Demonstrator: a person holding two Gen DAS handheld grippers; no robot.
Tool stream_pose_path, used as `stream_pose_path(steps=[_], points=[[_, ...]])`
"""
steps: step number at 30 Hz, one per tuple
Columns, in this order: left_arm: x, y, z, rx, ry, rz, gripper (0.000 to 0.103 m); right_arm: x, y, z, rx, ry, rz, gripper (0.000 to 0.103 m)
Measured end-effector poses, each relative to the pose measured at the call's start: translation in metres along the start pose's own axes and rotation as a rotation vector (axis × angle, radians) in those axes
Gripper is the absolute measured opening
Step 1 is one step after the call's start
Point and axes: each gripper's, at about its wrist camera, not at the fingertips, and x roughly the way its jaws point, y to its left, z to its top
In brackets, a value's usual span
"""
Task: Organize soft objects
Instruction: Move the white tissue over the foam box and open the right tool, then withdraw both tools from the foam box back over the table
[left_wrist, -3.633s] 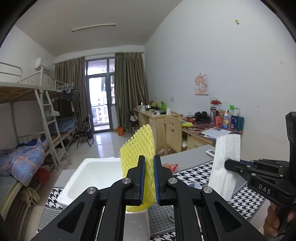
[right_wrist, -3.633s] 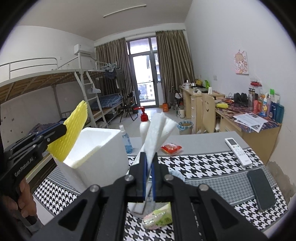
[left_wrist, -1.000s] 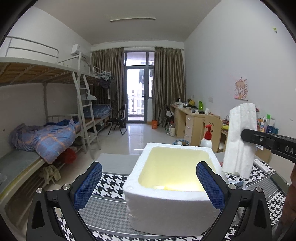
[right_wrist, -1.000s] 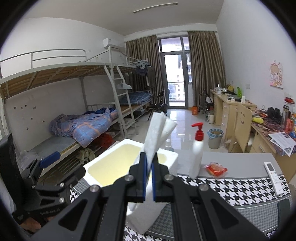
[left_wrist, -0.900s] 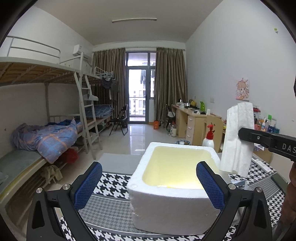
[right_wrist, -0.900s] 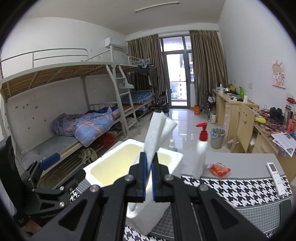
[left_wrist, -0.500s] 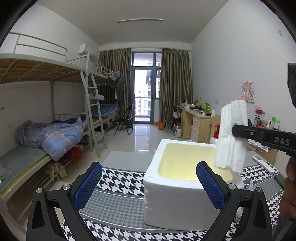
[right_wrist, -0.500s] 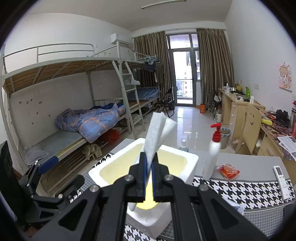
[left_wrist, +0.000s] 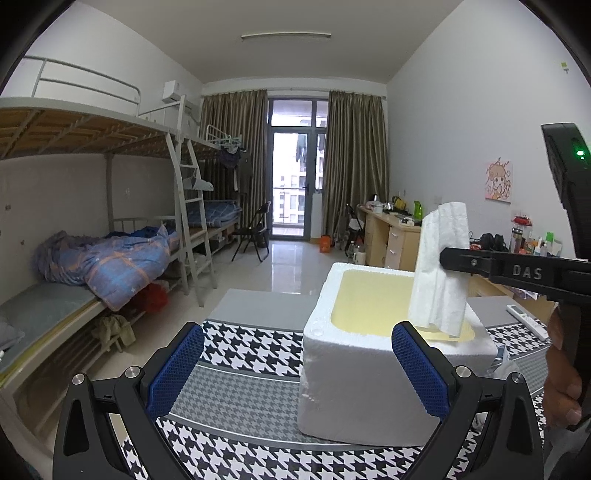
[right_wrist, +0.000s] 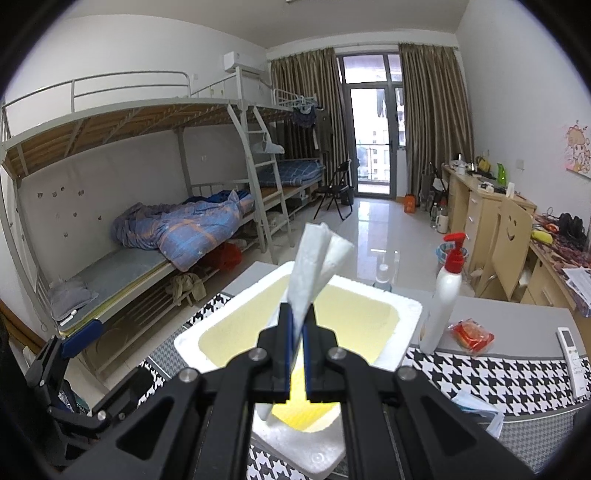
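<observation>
Pump bottle (right_wrist: 441, 295), remote (right_wrist: 571, 356), bunk bed (right_wrist: 155, 206)

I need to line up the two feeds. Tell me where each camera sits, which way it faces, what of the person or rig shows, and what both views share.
Left wrist: on the open left gripper, facing the window; the person's right hand shows.
Right wrist: on the right gripper, shut on a folded white foam sheet, facing the bunk beds; the left gripper shows at lower left.
Shared: white foam box, foam sheet, houndstooth-patterned table mat.
</observation>
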Motion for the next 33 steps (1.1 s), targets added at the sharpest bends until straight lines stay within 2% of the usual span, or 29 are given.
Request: stream_pose_path(steps=[9, 11, 13, 15, 17, 25, 33], points=[[0.001, 0.002, -0.005, 0.0, 0.019, -0.007, 0.102, 0.016, 0.01, -0.002, -0.044, 0.058, -0.016, 0.008], [0.0, 0.002, -0.006, 0.001, 0.02, -0.008, 0.102, 0.018, 0.011, -0.002, -0.046, 0.066, -0.015, 0.013], [0.0, 0.002, -0.006, 0.001, 0.019, -0.007, 0.102, 0.018, 0.009, -0.002, -0.032, 0.068, -0.005, 0.028], [-0.001, 0.002, -0.006, 0.0, 0.02, -0.008, 0.102, 0.018, 0.006, -0.002, -0.018, 0.064, 0.009, 0.068], [-0.001, 0.002, -0.006, -0.003, 0.022, -0.007, 0.102, 0.015, 0.006, -0.002, -0.015, 0.051, 0.016, 0.079], [-0.002, 0.001, -0.006, -0.008, 0.028, -0.01, 0.102, 0.014, 0.012, -0.007, -0.032, 0.069, 0.028, 0.08], [-0.003, 0.001, -0.004, -0.004, 0.033, -0.009, 0.102, 0.004, 0.006, -0.007, -0.018, 0.047, 0.027, 0.085]])
